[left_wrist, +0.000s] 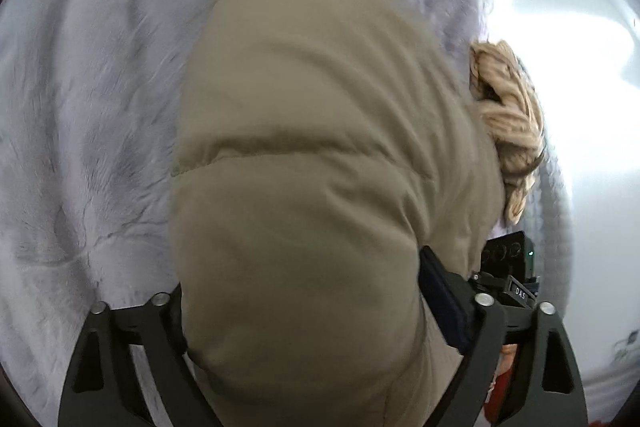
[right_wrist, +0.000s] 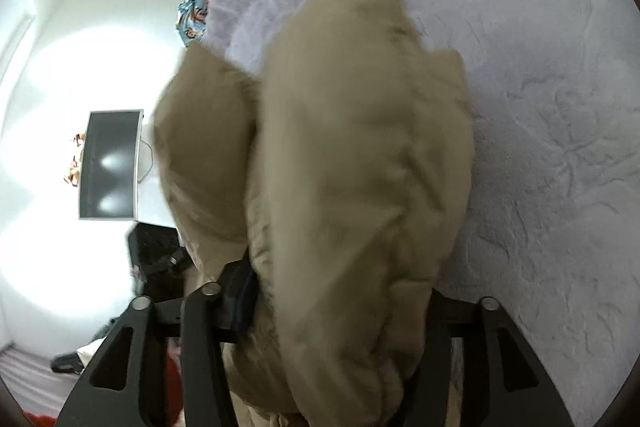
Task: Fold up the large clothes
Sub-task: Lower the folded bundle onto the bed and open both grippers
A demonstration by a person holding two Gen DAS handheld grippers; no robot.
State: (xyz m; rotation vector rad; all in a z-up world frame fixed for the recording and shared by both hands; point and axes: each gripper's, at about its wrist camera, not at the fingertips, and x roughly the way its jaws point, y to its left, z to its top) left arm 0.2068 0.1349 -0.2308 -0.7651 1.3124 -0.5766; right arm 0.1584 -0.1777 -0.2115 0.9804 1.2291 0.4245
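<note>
Khaki padded jacket, a bulky quilted garment of matte beige fabric, is held up over the bed, whose pale lilac plush blanket fills the background in both wrist views. A thick puffed section of the jacket is clamped in the left hand-held gripper, its jaws standing wide around the padding, with one dark pad pressed into the fabric. Another bunched part is grasped by the right hand-held gripper, the cloth wedged between its jaws and spilling over them.

The step in hand appears to be carrying a held edge across for a fold. It would be done well if both grips were kept firm, the two ends kept level, and the padded layers laid down flat before anything is let go, since trapped air is likely to make the folds spring back.

The jacket looks soft and swollen, with a stitched seam across one panel and motion blur at its edges. Beside the bed edge, a tan chunky knitted item is seen in the left view; a dark screen against the white wall is seen in the right view.
</note>
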